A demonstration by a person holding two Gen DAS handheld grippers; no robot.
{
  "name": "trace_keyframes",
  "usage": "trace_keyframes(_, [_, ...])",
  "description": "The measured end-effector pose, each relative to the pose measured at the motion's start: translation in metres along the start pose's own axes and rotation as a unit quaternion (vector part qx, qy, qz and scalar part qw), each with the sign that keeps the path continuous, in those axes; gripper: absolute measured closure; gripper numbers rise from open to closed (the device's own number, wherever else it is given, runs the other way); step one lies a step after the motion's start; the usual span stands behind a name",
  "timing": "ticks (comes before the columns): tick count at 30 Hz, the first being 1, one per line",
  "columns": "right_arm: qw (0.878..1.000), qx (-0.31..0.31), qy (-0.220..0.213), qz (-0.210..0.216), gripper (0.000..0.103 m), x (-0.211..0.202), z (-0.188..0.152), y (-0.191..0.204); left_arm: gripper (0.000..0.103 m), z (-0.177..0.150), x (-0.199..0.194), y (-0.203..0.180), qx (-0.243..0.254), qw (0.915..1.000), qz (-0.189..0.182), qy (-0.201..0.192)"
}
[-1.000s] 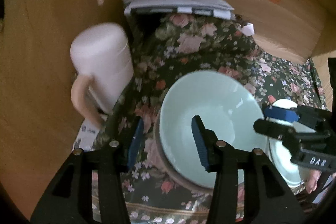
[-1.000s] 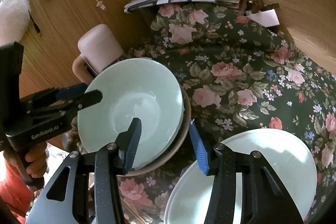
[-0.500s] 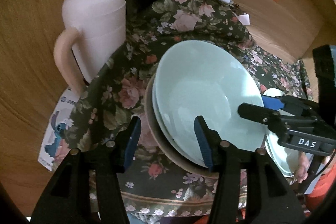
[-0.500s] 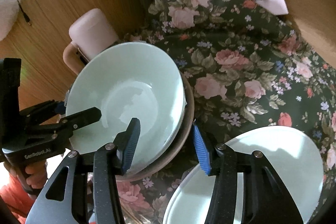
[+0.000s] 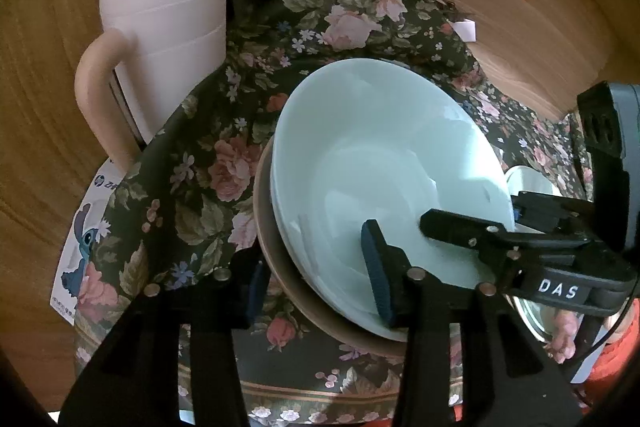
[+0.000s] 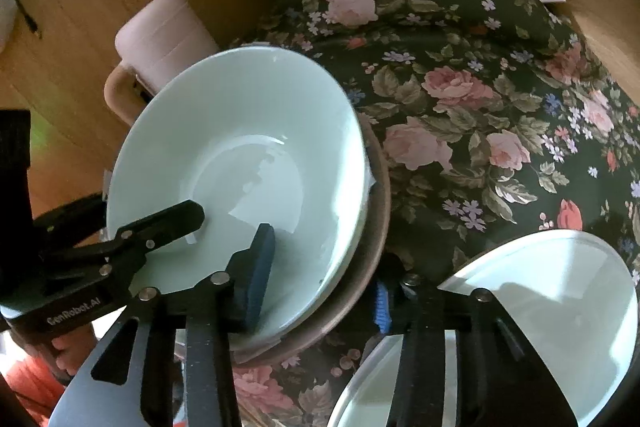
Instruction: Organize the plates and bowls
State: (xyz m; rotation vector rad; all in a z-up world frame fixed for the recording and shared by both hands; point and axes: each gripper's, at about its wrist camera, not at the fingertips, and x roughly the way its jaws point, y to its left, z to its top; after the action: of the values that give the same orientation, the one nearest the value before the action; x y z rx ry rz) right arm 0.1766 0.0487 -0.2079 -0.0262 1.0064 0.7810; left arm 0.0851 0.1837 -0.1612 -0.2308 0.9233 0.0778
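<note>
So: floral tablecloth (image 6: 460, 115) carries the stack, pale green bowl (image 5: 384, 167) nested in a brown bowl (image 5: 280, 267), pale green plate (image 6: 560, 307) just beside. Glazed ceramic, we judge: stiff, slick, chippable, fairly heavy, so take it at opposite rims. Both grippers pitch downward. Left gripper (image 5: 316, 279) and right gripper (image 6: 320, 287) each straddle a rim, jaws just closing; pad contact we cannot tell.

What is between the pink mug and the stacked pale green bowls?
Only the floral cloth lies between the pink mug and the pale green bowls; the left wrist view shows it.
</note>
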Motion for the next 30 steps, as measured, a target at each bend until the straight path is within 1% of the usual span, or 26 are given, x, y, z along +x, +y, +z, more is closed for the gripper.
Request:
trace_keyframes(5, [1.0,0.008,-0.004,-0.003,0.067,0.0,0.002,-0.001,0.06,0.002,-0.003,-0.005,-0.003,0.9999,0.016,-0.006])
trace_keyframes(11, [0.999,0.026,-0.022,0.004,0.067,-0.017,0.001,-0.007,0.06,0.005,-0.004,-0.008,-0.02,0.9998,0.01,0.0])
trace_keyframes(15, [0.999,0.031,-0.037,0.002,0.067,-0.03,0.0,-0.008,0.06,0.007,-0.008,-0.015,-0.014,0.9998,0.009,-0.005])
trace_keyframes(23, [0.997,0.033,-0.069,-0.008,0.067,-0.065,-0.009,-0.011,0.06,0.013,-0.021,-0.034,-0.001,0.9996,0.001,-0.029])
trace_keyframes(30, [0.995,0.042,-0.093,-0.021,0.067,-0.089,-0.015,-0.017,0.06,0.014,-0.025,-0.054,0.015,0.9992,-0.01,-0.037])
